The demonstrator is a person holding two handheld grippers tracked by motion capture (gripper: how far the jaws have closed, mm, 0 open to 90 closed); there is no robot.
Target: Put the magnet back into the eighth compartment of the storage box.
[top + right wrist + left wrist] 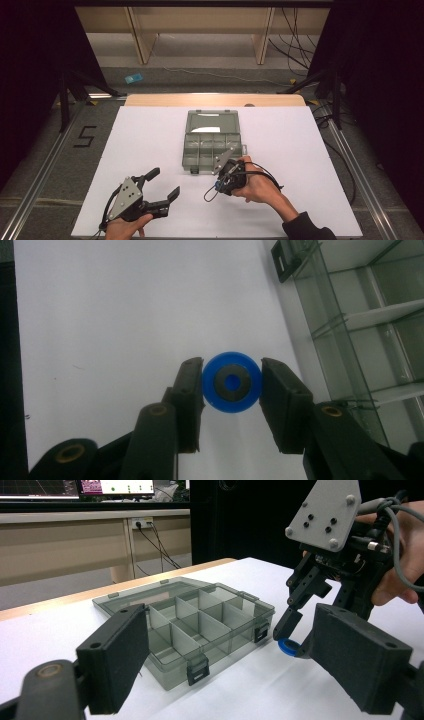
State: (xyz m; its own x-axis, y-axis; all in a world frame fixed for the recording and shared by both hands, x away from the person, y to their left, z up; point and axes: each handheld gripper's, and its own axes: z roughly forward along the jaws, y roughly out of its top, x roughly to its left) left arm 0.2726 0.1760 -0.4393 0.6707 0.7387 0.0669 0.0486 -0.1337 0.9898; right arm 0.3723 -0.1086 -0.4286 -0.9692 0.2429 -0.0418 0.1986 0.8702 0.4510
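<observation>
White table point(300, 165), blue ring point(231, 382) flat, hole upward, between right gripper point(231, 390) jaws

Blue ring point(231, 382) flat on table, beside open compartment box point(360, 315)

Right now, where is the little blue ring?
The blue ring lies on the white table, between the right gripper's jaws, just beside the open organizer box.

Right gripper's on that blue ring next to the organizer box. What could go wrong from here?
1. The right gripper pinches the blue ring by its curved rim; it may squirt out as it lifts.
2. The ring lies close to the organizer box wall and latch; a low carry might clip them.
3. The left gripper sits open, away from the box, so a bump would probably slide it.
</observation>
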